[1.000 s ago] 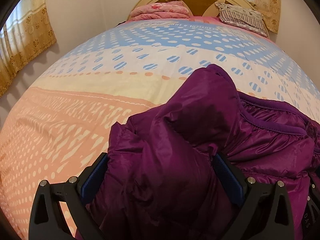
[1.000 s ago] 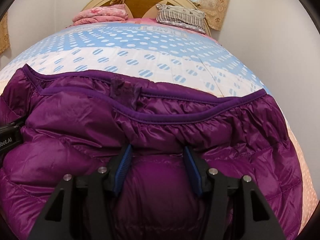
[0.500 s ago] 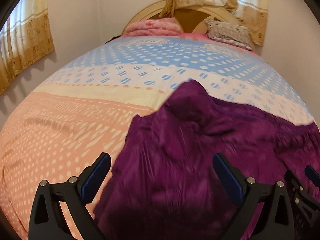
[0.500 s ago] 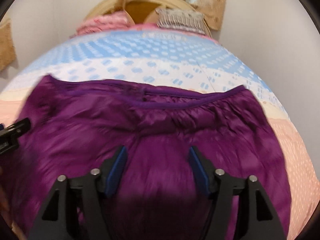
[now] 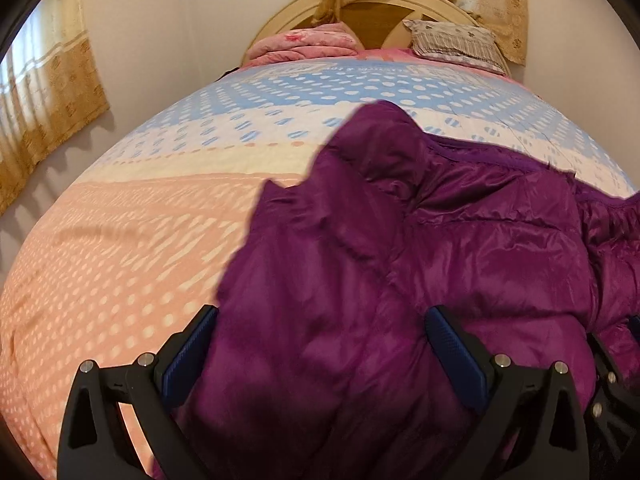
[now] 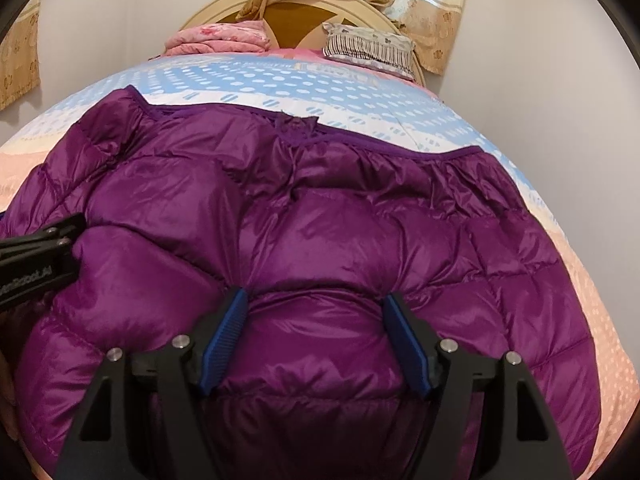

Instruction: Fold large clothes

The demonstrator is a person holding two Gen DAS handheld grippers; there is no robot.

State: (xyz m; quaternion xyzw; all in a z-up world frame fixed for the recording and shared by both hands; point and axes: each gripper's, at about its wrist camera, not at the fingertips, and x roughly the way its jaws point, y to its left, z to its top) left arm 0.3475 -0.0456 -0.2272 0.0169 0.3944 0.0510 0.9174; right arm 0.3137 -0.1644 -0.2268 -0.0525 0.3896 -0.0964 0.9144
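Note:
A purple quilted down jacket (image 6: 360, 232) lies spread on the bed, its hem edge toward the headboard. It also shows in the left wrist view (image 5: 440, 248), bunched into a raised fold at its left side. My left gripper (image 5: 320, 352) has its jaws wide apart with jacket fabric between the blue pads (image 5: 456, 348). My right gripper (image 6: 316, 336) has its jaws closer together, squeezing a puffed panel of the jacket between the pads (image 6: 224, 336). The left gripper's body (image 6: 36, 256) shows at the left edge of the right wrist view.
The bed (image 5: 140, 240) has a dotted sheet in peach, cream and blue. A folded pink blanket (image 5: 308, 44) and a striped pillow (image 5: 456, 44) lie by the round headboard (image 6: 304, 16). Curtains (image 5: 44, 100) hang left and behind; a wall (image 6: 540, 60) is close on the right.
Both grippers dropped and then rose with the jacket. The jacket went from bunched to spread flatter, and its left fold is standing up again. The views were blurred half a second ago.

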